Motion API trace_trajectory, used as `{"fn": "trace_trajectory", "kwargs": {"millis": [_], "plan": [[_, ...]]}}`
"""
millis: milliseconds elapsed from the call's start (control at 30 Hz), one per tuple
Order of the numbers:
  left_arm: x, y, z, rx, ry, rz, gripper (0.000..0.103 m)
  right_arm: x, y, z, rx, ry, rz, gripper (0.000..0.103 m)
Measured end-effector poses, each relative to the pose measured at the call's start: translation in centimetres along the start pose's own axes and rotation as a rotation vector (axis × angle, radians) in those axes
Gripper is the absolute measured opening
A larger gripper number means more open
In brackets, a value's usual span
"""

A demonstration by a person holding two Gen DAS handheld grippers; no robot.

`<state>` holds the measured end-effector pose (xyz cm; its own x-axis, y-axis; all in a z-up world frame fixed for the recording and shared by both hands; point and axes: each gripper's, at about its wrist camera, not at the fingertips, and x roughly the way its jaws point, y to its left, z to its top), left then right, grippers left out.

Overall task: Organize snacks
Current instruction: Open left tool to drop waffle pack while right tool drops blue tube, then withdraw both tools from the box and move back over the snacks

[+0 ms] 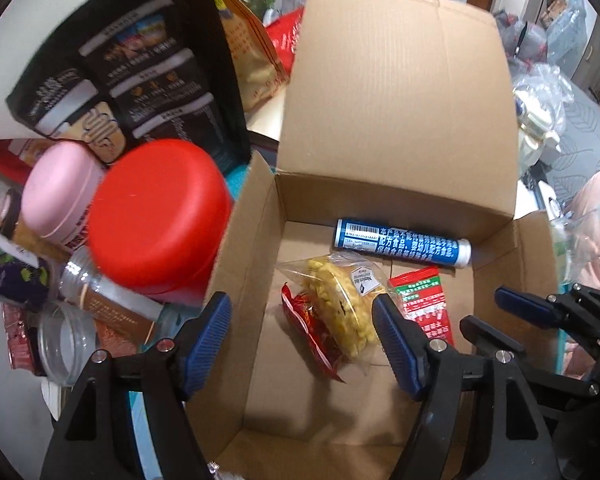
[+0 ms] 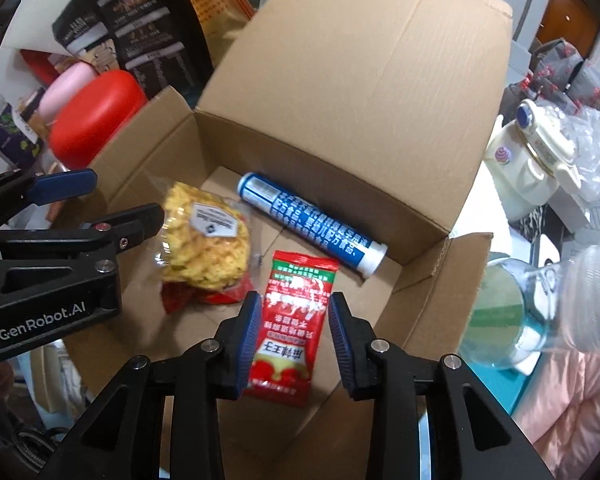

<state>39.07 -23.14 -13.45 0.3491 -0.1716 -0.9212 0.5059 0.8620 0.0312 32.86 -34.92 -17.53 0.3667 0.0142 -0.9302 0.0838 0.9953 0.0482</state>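
Note:
An open cardboard box holds a blue tube, a clear bag of yellow snack lying on a red packet, and a red sauce sachet. My left gripper is open and empty over the box's left wall. My right gripper is open above the box, its pads either side of the sachet, which lies on the box floor below.
Left of the box stand a red-lidded jar, a pink-lidded jar, a black snack bag and clear jars. A cream kettle and a glass jar sit to the right.

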Motion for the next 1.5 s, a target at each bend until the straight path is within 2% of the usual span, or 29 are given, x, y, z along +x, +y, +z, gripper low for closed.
{"fn": "trace_trajectory", "kwargs": {"millis": [467, 533, 700, 800, 933, 1033, 1167, 1233, 1400, 1500], "plan": [[-9.5, 1.3, -1.8, -0.046, -0.137, 0.021, 0.073, -7.4, 2.2, -0.4, -0.048, -0.119, 0.010, 0.034], [-10.7, 1.5, -2.1, -0.051, -0.157, 0.026, 0.073, -8.6, 2.6, -0.7, -0.055, -0.139, 0.010, 0.042], [-14.3, 1.8, -3.3, -0.064, -0.215, 0.040, 0.073, -11.6, 3.7, -1.6, -0.079, -0.191, 0.009, 0.045], [-16.0, 1.7, -4.3, -0.069, -0.242, 0.050, 0.073, -13.3, 4.1, -2.5, -0.084, -0.221, 0.010, 0.055], [-18.1, 1.4, -5.7, -0.071, -0.265, 0.059, 0.073, -15.3, 4.7, -3.8, -0.091, -0.246, 0.005, 0.058], [-19.4, 1.2, -6.9, -0.078, -0.280, 0.061, 0.073, -16.6, 4.9, -4.9, -0.092, -0.265, 0.007, 0.066], [-21.0, 1.1, -8.5, -0.087, -0.299, 0.067, 0.074, -18.2, 5.4, -6.4, -0.099, -0.282, 0.000, 0.066], [-21.7, 1.0, -9.3, -0.091, -0.307, 0.069, 0.074, -19.0, 5.7, -7.3, -0.102, -0.292, 0.000, 0.071], [-23.7, 0.7, -11.7, -0.101, -0.328, 0.078, 0.074, -20.6, 6.5, -9.3, -0.109, -0.309, 0.003, 0.073], [-24.9, 0.7, -13.2, -0.111, -0.343, 0.084, 0.074, -21.5, 7.0, -10.5, -0.117, -0.321, 0.004, 0.080]]}}
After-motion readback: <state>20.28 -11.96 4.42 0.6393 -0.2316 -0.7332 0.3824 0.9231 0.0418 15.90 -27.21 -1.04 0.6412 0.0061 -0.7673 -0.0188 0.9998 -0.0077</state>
